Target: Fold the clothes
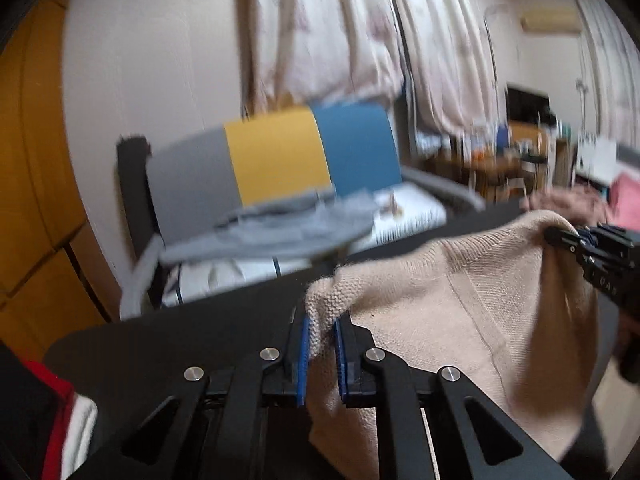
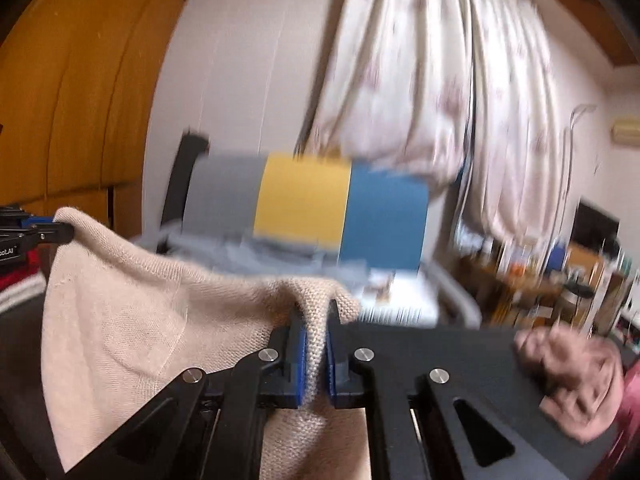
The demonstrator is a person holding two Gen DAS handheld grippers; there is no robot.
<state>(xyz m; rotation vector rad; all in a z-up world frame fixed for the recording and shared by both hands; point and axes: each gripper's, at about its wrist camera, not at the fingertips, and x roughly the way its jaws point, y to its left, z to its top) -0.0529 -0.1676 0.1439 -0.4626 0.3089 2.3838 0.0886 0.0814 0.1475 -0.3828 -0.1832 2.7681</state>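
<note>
Left wrist view: the left gripper (image 1: pixel 322 336), its blue pads (image 1: pixel 303 354) drawn in tight, pinches a bunched corner of a beige knit sweater (image 1: pixel 460 304); the right gripper (image 1: pixel 554 236), seen at the right edge, is clamped on another corner of the same garment, so that the sweater hangs stretched between the two above the black table (image 1: pixel 208 332). The fabric is pale pinkish-beige with a fine, even knit, a coarser ribbed band at the pinched edge and a straight seam running down its middle; its lower part drops out of the frame and cannot be followed. Right wrist view: the right gripper (image 2: pixel 316 330) is likewise closed on a fold of the sweater (image 2: pixel 132 320), knit filling the narrow gap between its blue pads, while the left gripper (image 2: pixel 60 232) grips the far corner at the left edge. A crumpled dusty-pink garment (image 2: pixel 576 380) lies on the table (image 2: pixel 448 344) to the right, partly cut off by the frame. Behind the table stands a chair with a grey, yellow and blue back (image 1: pixel 276 160), a grey garment (image 1: pixel 272 232) draped over its seat. Pale flowered curtains (image 1: pixel 360 32) hang beyond. Both views are smeared by motion blur, so the shelves at the right cannot be read in detail, and a red and white cloth (image 1: pixel 64 420) at the lower left is cropped.
</note>
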